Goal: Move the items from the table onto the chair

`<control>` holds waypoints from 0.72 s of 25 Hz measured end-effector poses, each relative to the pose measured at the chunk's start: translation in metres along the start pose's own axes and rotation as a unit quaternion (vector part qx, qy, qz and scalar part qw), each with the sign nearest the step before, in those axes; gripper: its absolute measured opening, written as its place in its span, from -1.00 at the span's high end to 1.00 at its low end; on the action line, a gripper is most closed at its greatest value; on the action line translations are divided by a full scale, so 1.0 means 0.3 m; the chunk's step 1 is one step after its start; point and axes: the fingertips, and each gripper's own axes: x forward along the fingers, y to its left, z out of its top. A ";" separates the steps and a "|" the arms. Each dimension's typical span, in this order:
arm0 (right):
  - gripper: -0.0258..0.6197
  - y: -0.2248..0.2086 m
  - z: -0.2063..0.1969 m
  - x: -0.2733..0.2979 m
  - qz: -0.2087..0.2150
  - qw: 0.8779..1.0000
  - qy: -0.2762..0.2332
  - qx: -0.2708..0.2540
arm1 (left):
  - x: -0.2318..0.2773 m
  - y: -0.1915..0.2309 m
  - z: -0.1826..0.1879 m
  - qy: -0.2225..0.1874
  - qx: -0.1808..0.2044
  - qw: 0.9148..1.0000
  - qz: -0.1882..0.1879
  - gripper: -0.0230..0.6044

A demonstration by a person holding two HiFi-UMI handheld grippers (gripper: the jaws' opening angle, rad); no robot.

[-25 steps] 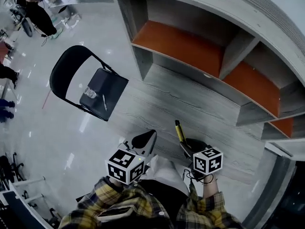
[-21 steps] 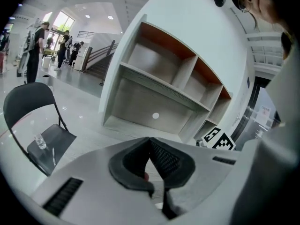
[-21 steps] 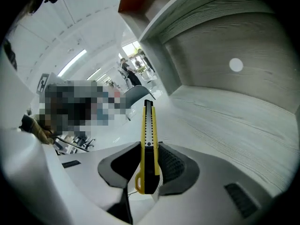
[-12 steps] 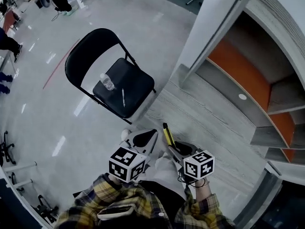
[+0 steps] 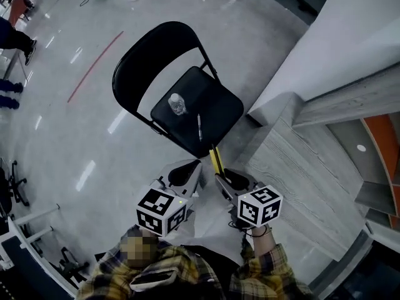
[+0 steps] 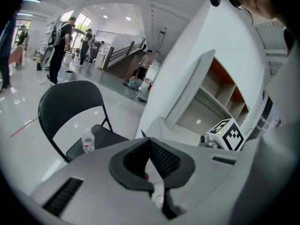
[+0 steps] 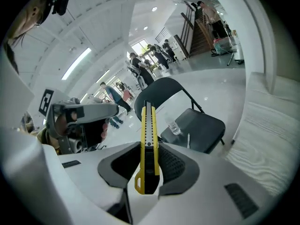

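Transfer: right gripper (image 7: 149,165) clamps yellow plastic utility knife (image 7: 148,144), lower centre of head view, just short of black folding metal chair (image 5: 220,108). Best laid flat on bare seat, clear of small clear plastic bottle (image 5: 177,103) and slim white pen (image 5: 199,128). Left gripper (image 6: 151,161) closed, empty.

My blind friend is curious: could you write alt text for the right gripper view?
The right tongs clamp a yellow utility knife, pointing toward a black folding chair. A small clear bottle and a pen rest on its seat.
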 end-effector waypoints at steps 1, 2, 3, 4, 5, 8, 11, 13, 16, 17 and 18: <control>0.53 -0.002 0.009 0.062 0.000 1.000 -0.001 0.005 | -0.016 0.055 -0.017 0.002 -0.009 1.000 0.008 0.92; 0.53 -0.011 0.015 0.121 -0.002 1.000 -0.001 0.012 | -0.029 0.105 -0.039 0.004 -0.018 1.000 0.015 0.92; 0.53 -0.027 0.017 0.177 -0.007 1.000 -0.001 0.020 | -0.040 0.149 -0.064 0.007 -0.027 0.999 0.023 0.92; 0.53 -0.051 0.015 0.230 -0.013 0.999 0.000 0.030 | -0.047 0.190 -0.091 0.011 -0.035 0.999 0.029 0.92; 0.53 -0.080 0.009 0.281 -0.021 0.999 0.001 0.042 | -0.051 0.227 -0.119 0.015 -0.043 0.998 0.034 0.92; 0.53 -0.180 -0.017 0.420 -0.053 0.996 0.004 0.078 | -0.055 0.325 -0.195 0.026 -0.065 0.997 0.046 0.92; 0.53 -0.300 -0.047 0.540 -0.100 0.991 0.007 0.091 | -0.040 0.394 -0.267 0.029 -0.086 0.995 0.049 0.92; 0.53 -0.389 -0.075 0.622 -0.133 0.986 0.011 0.095 | -0.019 0.428 -0.318 0.034 -0.097 0.994 0.047 0.92; 0.53 -0.518 -0.144 0.738 -0.175 0.977 0.032 0.115 | 0.021 0.458 -0.399 0.050 -0.109 0.992 0.040 0.92; 0.53 -0.557 -0.168 0.771 -0.186 0.974 0.040 0.124 | 0.034 0.465 -0.422 0.056 -0.113 0.991 0.037 0.92; 0.53 -0.593 -0.189 0.801 -0.195 0.971 0.048 0.134 | 0.045 0.472 -0.441 0.060 -0.116 0.991 0.036 0.92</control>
